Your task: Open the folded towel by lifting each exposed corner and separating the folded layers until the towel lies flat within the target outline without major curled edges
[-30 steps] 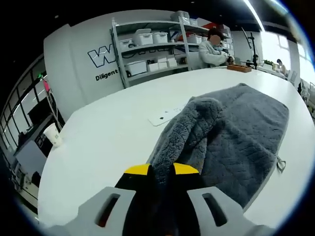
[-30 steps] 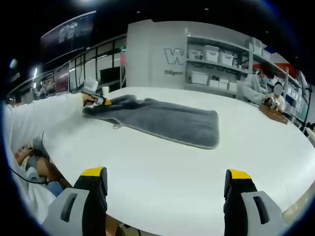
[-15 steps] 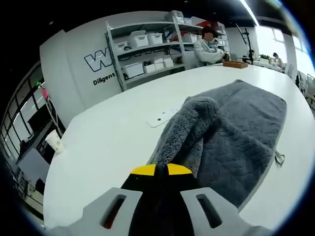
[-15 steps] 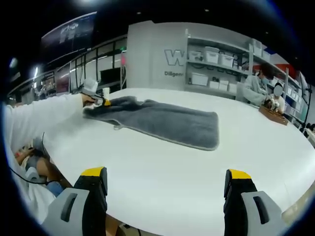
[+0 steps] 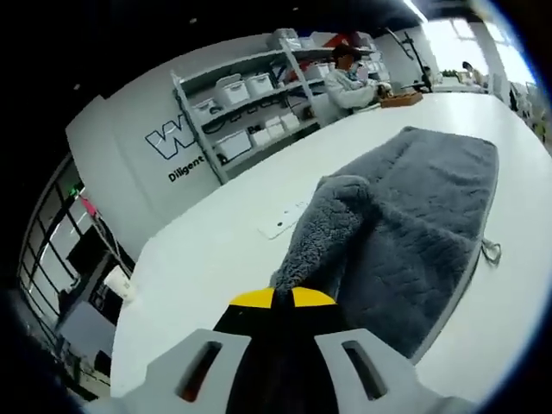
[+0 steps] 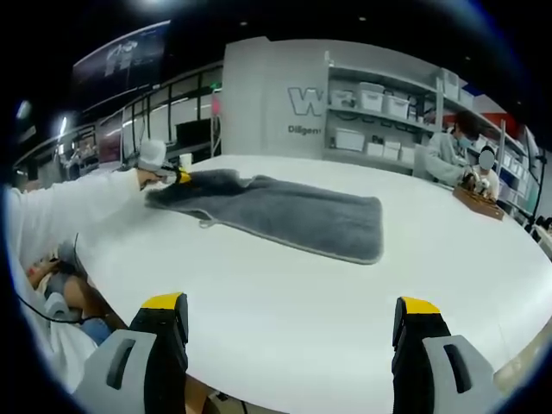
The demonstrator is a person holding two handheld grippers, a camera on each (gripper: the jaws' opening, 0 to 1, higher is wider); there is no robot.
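- Pinching a raised corner of the grey towel [image 5: 405, 216], the left gripper [image 5: 283, 298] had its yellow-tipped jaws pressed together on the plush fold, as the left gripper view showed.
- The towel lay lengthwise across the middle of the white worktop [image 6: 345, 310], apparently folded, its lifted end nearest the person's white sleeve [image 6: 65, 211].
- The right gripper [image 6: 289, 323] hung near the worktop's near edge, jaws spread wide and holding nothing, well apart from the towel.
- A small white card [image 5: 280, 224] lay on the worktop just beside the raised fold.
- The step in hand appeared to be peeling the top layer open; the next move would likely call for carrying that corner outward and laying it flat.
- No target outline could be made out.
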